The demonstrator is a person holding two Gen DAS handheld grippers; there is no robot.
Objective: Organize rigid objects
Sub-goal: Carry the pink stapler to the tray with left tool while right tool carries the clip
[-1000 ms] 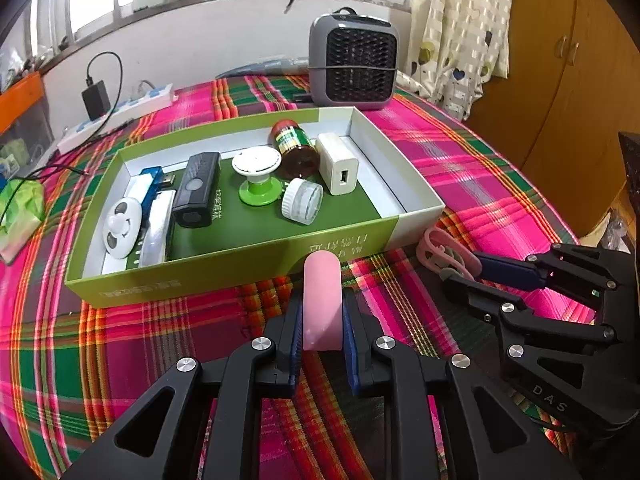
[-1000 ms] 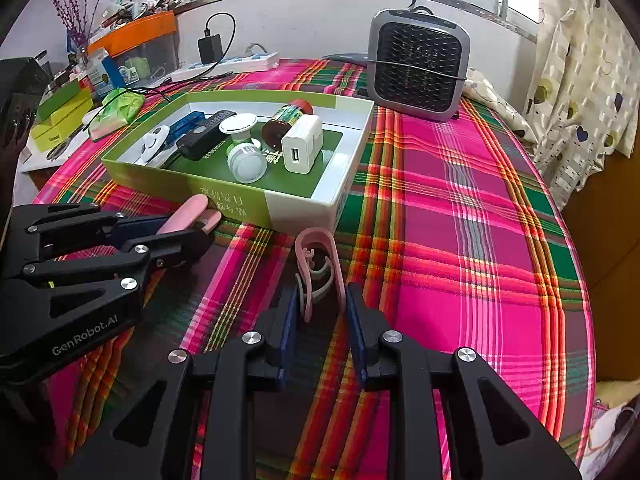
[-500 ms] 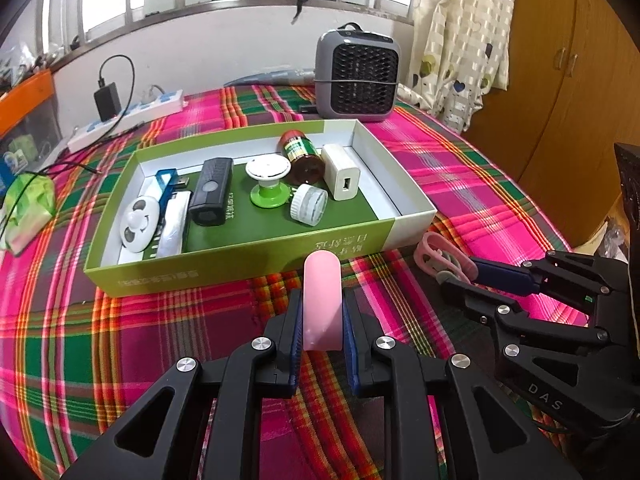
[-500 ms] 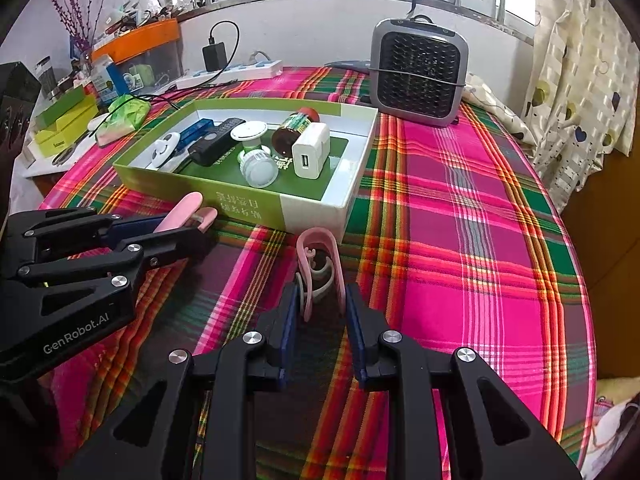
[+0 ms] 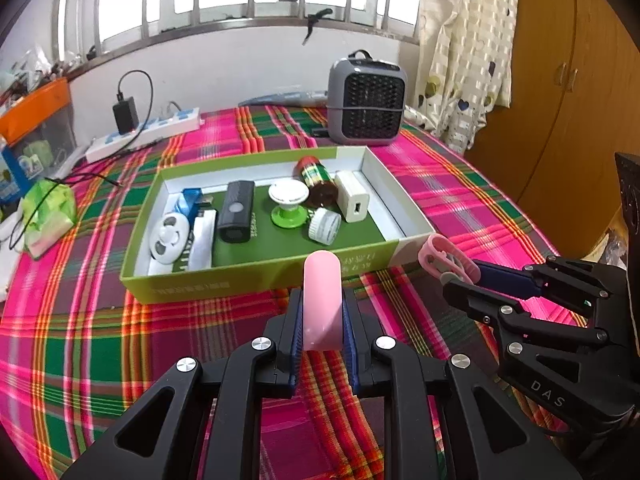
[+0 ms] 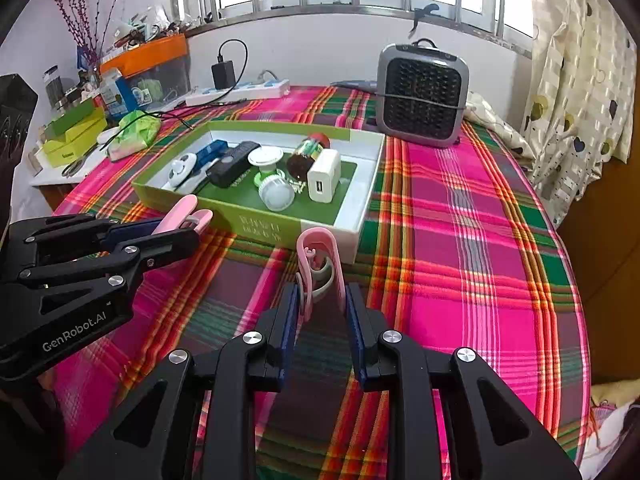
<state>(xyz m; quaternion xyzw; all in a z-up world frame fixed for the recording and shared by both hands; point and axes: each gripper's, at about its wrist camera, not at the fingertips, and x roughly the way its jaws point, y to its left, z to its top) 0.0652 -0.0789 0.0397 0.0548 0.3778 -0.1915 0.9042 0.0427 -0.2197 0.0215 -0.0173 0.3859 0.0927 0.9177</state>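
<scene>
My left gripper [image 5: 322, 316] is shut on a pink oblong piece [image 5: 322, 280] that sticks up between the pads, just in front of the green box's near wall [image 5: 256, 280]. From the side, in the right wrist view, the same piece [image 6: 182, 216] looks like a two-pronged pink clip in the left gripper [image 6: 180, 228]. My right gripper [image 6: 322, 300] is shut on a pink loop-shaped clip [image 6: 320, 248] with a grey ring, near the box's right front corner [image 6: 344, 240]. The box holds a white charger [image 5: 352, 196], a brown bottle [image 5: 318, 184], a black device [image 5: 238, 210] and several other small items.
A grey heater [image 5: 366, 108] stands behind the box. A power strip [image 5: 148, 136] with a plugged adapter lies at the back left, and a green bag [image 5: 48, 212] at the left. The plaid table's edge curves down the right, beside a wooden wardrobe [image 5: 580, 120].
My left gripper has risen and drawn back a little from the box, still with the pink piece in it. The right gripper has stayed almost still with its clip.
</scene>
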